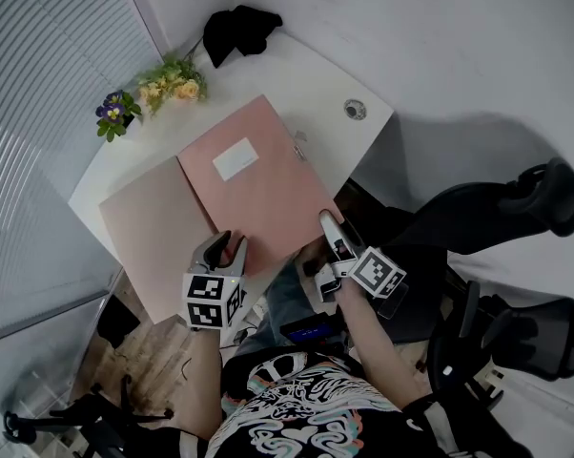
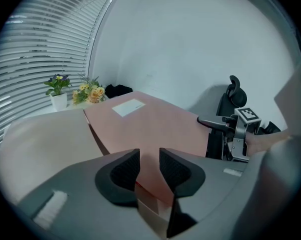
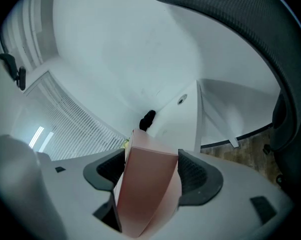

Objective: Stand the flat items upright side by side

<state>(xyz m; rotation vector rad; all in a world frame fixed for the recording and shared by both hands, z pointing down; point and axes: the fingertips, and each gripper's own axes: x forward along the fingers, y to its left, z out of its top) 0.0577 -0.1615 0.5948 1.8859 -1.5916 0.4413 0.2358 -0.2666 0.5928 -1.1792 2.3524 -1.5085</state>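
A pink folder with a white label lies on the white desk, its near edge lifted off the desk's front. My left gripper is shut on its near edge; in the left gripper view the pink cover runs in between the pads of the left gripper. At the folder's near right corner my right gripper is shut on the thick spine, which fills the wide jaws of the right gripper. A paler folder lies flat beside it on the left.
A yellow flower bunch and a small purple plant stand at the desk's far left, by the window blinds. A black object sits in the far corner. A cable grommet is near the right edge. Black office chairs stand to the right.
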